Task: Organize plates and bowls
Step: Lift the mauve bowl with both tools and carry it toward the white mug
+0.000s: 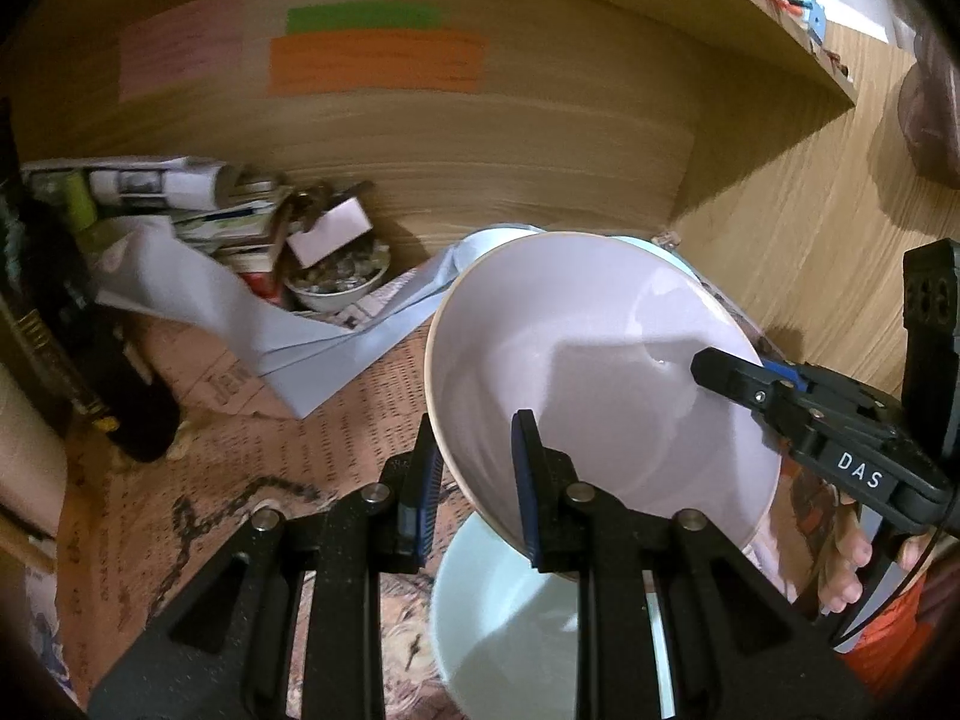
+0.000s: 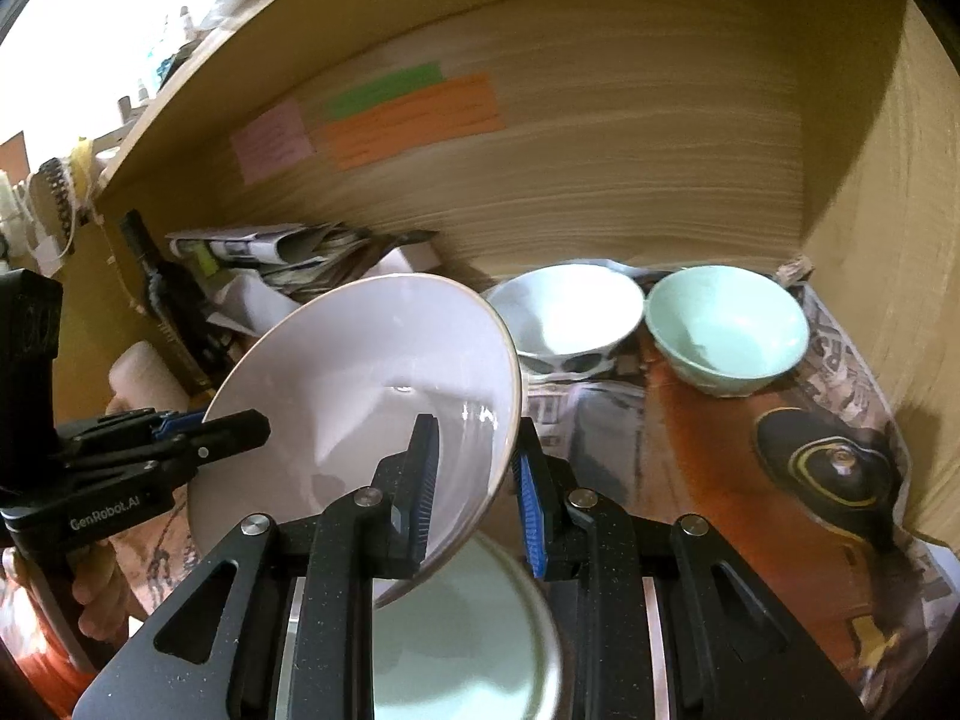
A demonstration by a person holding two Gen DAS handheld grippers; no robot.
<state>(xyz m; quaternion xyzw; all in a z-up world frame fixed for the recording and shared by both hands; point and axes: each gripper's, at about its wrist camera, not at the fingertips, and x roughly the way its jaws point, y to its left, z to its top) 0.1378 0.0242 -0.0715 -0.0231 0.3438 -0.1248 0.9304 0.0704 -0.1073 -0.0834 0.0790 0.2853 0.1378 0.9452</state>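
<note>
I pinch the pale lilac bowl by opposite rims, left gripper and right gripper both clamped on it, holding it tilted above the mint bowl, probably to nest them.

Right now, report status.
Both tongs, left and right, clamp the tilted pale lilac ceramic bowl. Pale green plate below. Nothing blocking.

Wooden shelf, newspaper lining, two bowls, paper clutter
</note>
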